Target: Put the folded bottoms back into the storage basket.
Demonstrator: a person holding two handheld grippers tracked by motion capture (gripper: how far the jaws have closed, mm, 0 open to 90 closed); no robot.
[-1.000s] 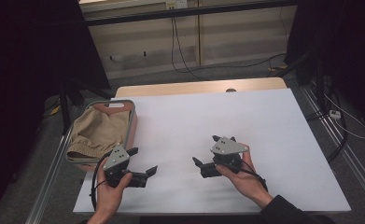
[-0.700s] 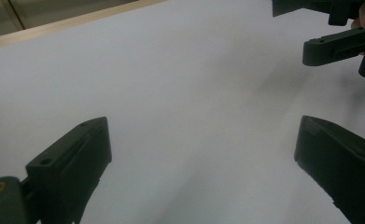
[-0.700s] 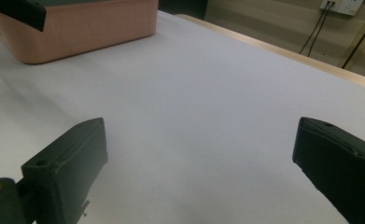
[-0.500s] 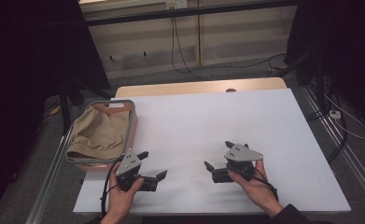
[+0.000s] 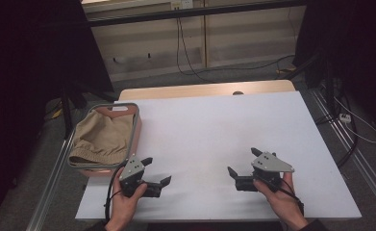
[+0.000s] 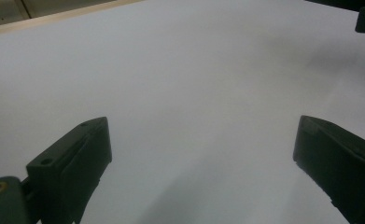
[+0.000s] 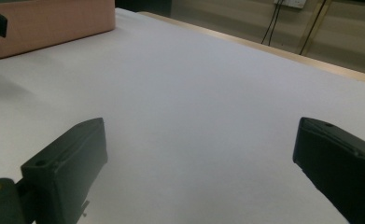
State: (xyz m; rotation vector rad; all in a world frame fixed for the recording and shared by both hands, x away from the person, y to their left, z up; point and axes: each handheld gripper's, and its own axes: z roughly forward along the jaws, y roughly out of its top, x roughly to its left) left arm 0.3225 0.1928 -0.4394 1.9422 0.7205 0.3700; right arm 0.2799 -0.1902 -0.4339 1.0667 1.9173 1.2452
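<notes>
1. Left tool (image 5: 156, 174): I hold it low over the near left part of the desk (image 5: 209, 139), jaws spread wide with nothing between them. In the left gripper view I see bare white surface between the two jaws.
2. Right tool (image 5: 243, 166): I hold it over the near right part of the desk, jaws spread wide and holding nothing, pointing toward the left tool. The two tools are well apart, with bare surface between them.
3. Basket (image 5: 133, 139): it sits at the desk's left edge, overhanging it on the left side, just beyond the left tool. Its pinkish wall (image 7: 49, 23) shows at the upper left of the right gripper view.
4. Cloth (image 5: 104, 137): tan, crumpled, lying inside the basket and near the left tool, touched by neither tool.
5. Open room: the white top is bare from the basket's right rim across to the right edge, and from the tools to the far wooden strip (image 5: 205, 90).
6. Edges: both hands come in over the near edge; the right tool is near the right corner.
</notes>
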